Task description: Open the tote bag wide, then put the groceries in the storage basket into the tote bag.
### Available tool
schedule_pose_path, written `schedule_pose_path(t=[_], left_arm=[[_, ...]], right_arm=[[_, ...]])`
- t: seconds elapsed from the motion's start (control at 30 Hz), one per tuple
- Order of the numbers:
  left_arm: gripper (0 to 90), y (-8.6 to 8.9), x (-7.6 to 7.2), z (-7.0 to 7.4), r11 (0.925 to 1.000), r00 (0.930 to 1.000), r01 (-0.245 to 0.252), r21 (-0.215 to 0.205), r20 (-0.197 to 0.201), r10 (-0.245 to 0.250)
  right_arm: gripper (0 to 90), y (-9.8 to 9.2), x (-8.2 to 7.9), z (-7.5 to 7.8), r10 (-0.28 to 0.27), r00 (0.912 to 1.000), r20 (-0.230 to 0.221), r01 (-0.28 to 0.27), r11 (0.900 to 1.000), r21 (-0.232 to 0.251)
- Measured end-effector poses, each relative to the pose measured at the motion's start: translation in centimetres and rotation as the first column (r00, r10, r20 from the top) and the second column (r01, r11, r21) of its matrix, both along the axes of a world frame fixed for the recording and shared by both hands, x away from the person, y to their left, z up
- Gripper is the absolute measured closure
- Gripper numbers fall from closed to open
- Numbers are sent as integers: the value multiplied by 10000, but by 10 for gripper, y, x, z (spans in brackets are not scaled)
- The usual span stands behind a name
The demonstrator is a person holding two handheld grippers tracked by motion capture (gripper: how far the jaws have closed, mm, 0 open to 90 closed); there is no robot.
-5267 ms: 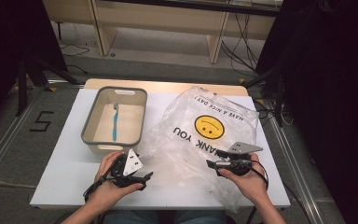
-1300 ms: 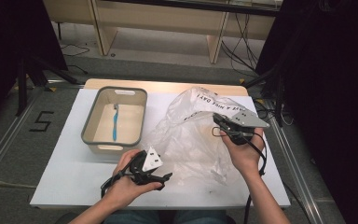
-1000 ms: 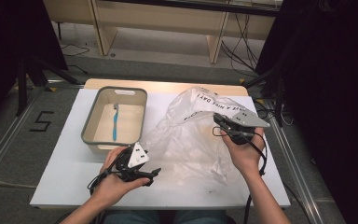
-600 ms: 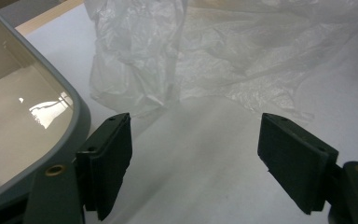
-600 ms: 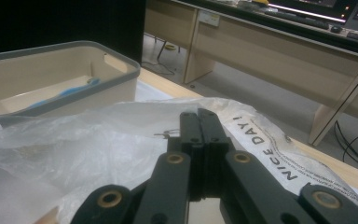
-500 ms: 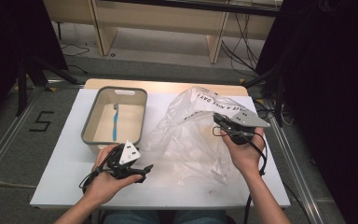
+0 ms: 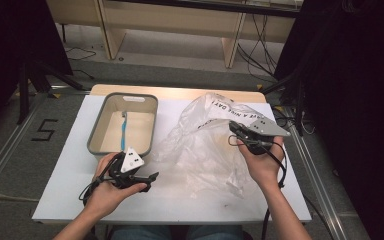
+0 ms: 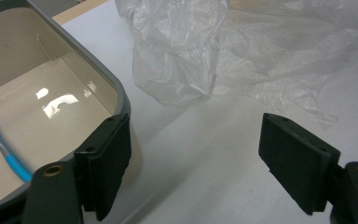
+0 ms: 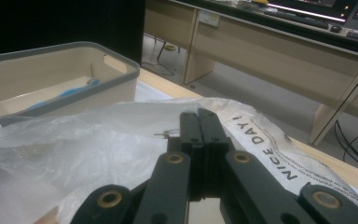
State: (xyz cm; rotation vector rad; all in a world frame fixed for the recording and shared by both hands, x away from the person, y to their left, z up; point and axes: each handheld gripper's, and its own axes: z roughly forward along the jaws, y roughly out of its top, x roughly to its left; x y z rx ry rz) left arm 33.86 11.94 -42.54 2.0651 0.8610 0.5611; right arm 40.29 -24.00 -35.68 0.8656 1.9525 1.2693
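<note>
The right gripper (image 7: 236, 128), jaws clenched on the rim of the clear plastic bag (image 7: 205, 145), holds that edge lifted over the table's right half, the bag trailing down toward the person. The left gripper (image 8: 196, 154) hovers released beside the grey bin (image 7: 96, 131), near the bag's crumpled corner. How the bag's mouth lies is hard to make out among the folds, and the blue toothbrush (image 8: 2, 149) in the bin is cut off by the frame.

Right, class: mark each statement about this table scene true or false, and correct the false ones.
1. The right tongs are shut on the plastic bag. True.
2. The left tongs are shut. False: their jaws stand wide apart with nothing between them.
3. A blue toothbrush lies in the bin. True.
4. The bag lies flat on the table. False: one edge is lifted by the right tongs.
5. The bag is inside the bin. False: it is beside it.
</note>
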Motion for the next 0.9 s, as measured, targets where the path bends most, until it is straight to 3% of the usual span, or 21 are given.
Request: schedule_pose_path(t=[0.4, 0.9], left_arm=[[249, 2, 0, 2, 10000, 9999, -82, -56, 69, 82], [246, 13, 6, 10, 9981, 9996, -277, -559, 54, 280]], right_arm=[[900, 0, 0, 0, -6, 10000, 0, 6, 10000, 50], [900, -2, 2, -2, -66, 9999, -118, 68, 9998, 164]])
